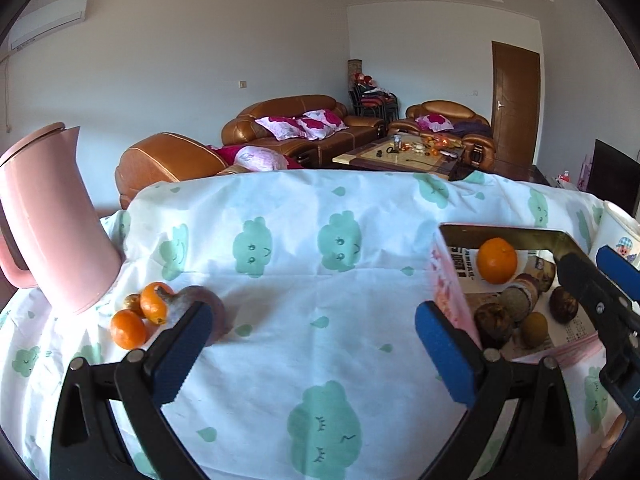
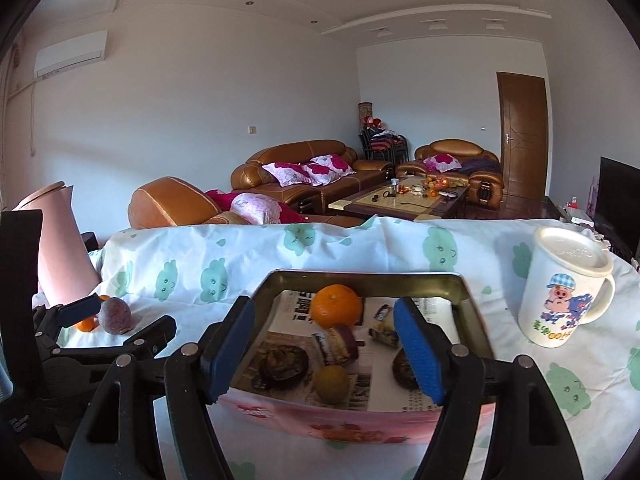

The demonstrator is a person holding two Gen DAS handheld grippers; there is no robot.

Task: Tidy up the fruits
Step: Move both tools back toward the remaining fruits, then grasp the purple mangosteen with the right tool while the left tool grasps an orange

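1. Orange and purple-brown fruit lie in a small heap just left of the left gripper [image 1: 314, 356], by its left pad: two mandarins [image 1: 128, 329], a dull round plum [image 1: 200, 308], and a small brown one.
2. Likely light and firm; the mandarins' waxy skin may slip and roll. Best gripped across the middle, gently.
3. Left gripper's jaws stand wide apart, empty.
4. Right gripper [image 2: 326, 350] hangs over the tin [image 2: 472, 300], jaws apart, nothing clamped; an orange [image 2: 336, 306] and dark fruit lie beyond.
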